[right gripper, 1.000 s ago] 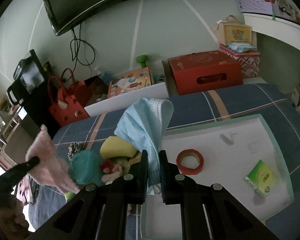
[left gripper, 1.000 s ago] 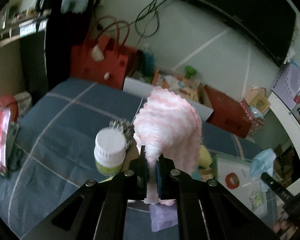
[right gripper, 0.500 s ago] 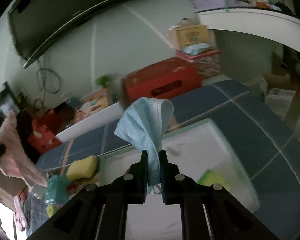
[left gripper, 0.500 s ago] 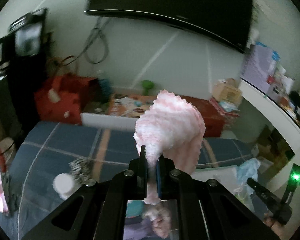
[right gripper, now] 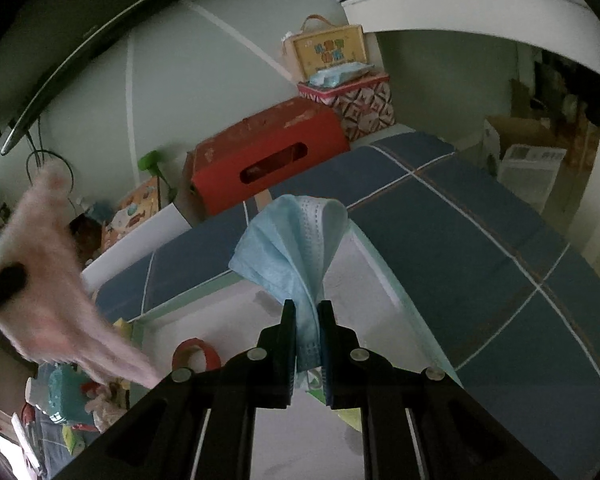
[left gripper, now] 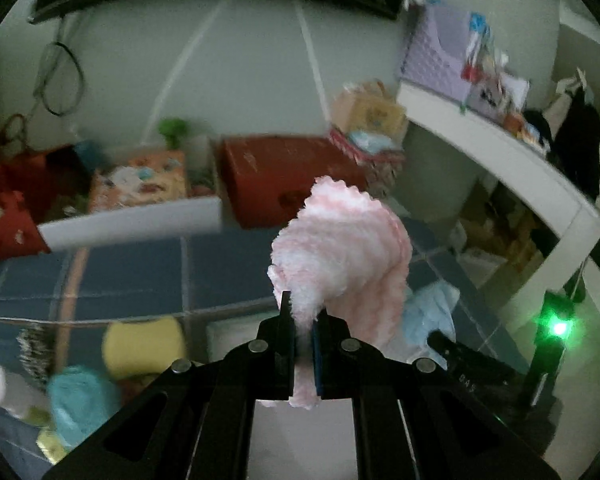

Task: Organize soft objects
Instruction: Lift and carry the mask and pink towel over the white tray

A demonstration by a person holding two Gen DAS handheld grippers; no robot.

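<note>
My left gripper [left gripper: 303, 312] is shut on a fluffy pink-and-white cloth [left gripper: 340, 252] that stands up ahead of the fingers, held above the blue checked bed. The same pink cloth [right gripper: 48, 280] shows blurred at the left of the right wrist view. My right gripper [right gripper: 306, 312] is shut on a light blue face mask [right gripper: 296, 240], which droops over its fingertips above a white tray [right gripper: 380, 320] with a pale green rim. The blue mask [left gripper: 428, 316] and the other gripper's dark finger also appear low right in the left wrist view.
A red tape roll [right gripper: 196, 354] lies on the tray. A yellow sponge [left gripper: 144, 346], a teal soft item [left gripper: 80, 400] and a white bottle [left gripper: 8, 392] sit on the bed at the left. A red box [right gripper: 260, 160] and a white board [left gripper: 132, 224] line the far wall.
Both views have swung right across the bed. The left gripper carried the pink cloth toward the tray side; the right gripper moved lower over the tray with the mask. Both grips are unchanged.
</note>
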